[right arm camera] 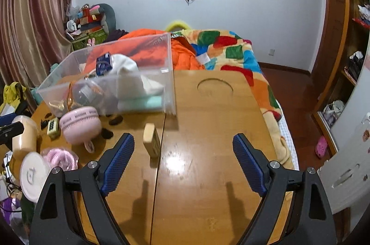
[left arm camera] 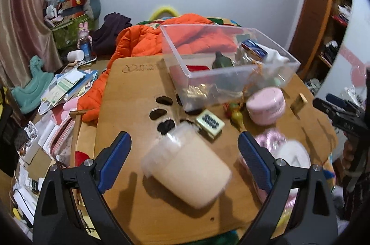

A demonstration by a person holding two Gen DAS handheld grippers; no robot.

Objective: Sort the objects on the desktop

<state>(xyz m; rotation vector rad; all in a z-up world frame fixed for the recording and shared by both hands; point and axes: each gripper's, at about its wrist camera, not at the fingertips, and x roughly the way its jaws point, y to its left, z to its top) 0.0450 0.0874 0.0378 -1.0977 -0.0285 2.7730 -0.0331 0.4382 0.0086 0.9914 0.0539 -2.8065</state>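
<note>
My left gripper [left arm camera: 185,145] is open around a beige jar with a clear lid [left arm camera: 187,166], which lies tilted on the wooden table [left arm camera: 129,87] between the blue pads without touching them. The jar also shows in the right wrist view [right arm camera: 24,136]. A clear plastic bin [left arm camera: 222,64] holding several items stands beyond it. My right gripper [right arm camera: 183,148] is open and empty above the table [right arm camera: 208,164]. A small wooden block [right arm camera: 151,141] stands just inside its left finger. The bin [right arm camera: 111,78] sits to the far left there.
A pink round case [left arm camera: 266,108], a patterned tile [left arm camera: 210,123], small fruit-shaped toys [left arm camera: 235,113], a pink knitted item [left arm camera: 272,141] and a white lid [left arm camera: 293,154] lie near the bin. An orange jacket [left arm camera: 138,44] and a colourful blanket [right arm camera: 231,53] lie behind the table.
</note>
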